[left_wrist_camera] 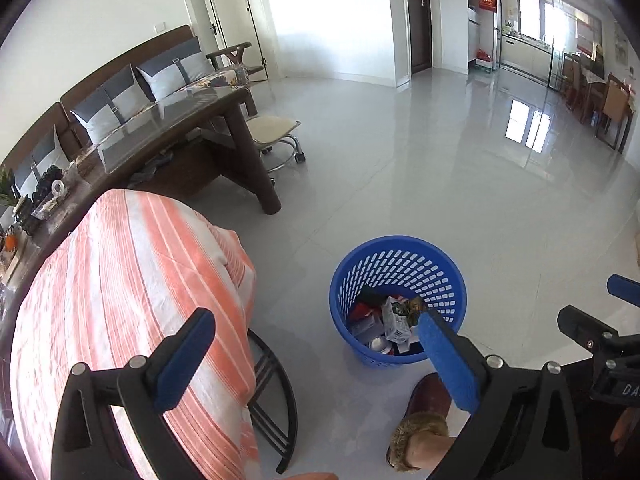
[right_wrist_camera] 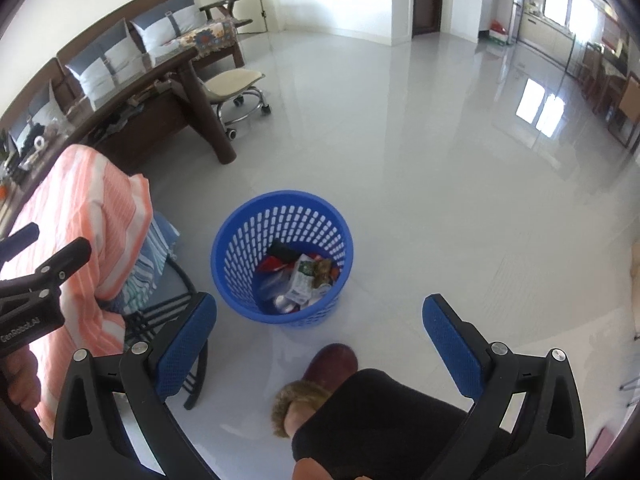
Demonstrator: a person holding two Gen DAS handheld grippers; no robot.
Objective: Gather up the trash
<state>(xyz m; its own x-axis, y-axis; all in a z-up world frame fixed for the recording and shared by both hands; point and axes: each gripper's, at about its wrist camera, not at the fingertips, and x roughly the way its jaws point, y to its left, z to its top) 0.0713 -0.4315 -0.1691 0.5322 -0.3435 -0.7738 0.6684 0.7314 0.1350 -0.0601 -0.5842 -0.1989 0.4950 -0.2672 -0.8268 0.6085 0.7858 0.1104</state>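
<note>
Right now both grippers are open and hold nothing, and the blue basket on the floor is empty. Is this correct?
Not quite. The blue basket is not empty: the right wrist view shows cartons and wrappers inside it. The rest holds: left gripper and right gripper are open and hold nothing.

Both views look forward and down from above the floor, each framed at the bottom by its own jaws. The left wrist view sits close over the striped cloth, with the blue basket to its right. The right wrist view sits further right, with the basket near centre and the cloth at its left edge. Both share the basket, cloth, slipper, sofa and table.
</note>
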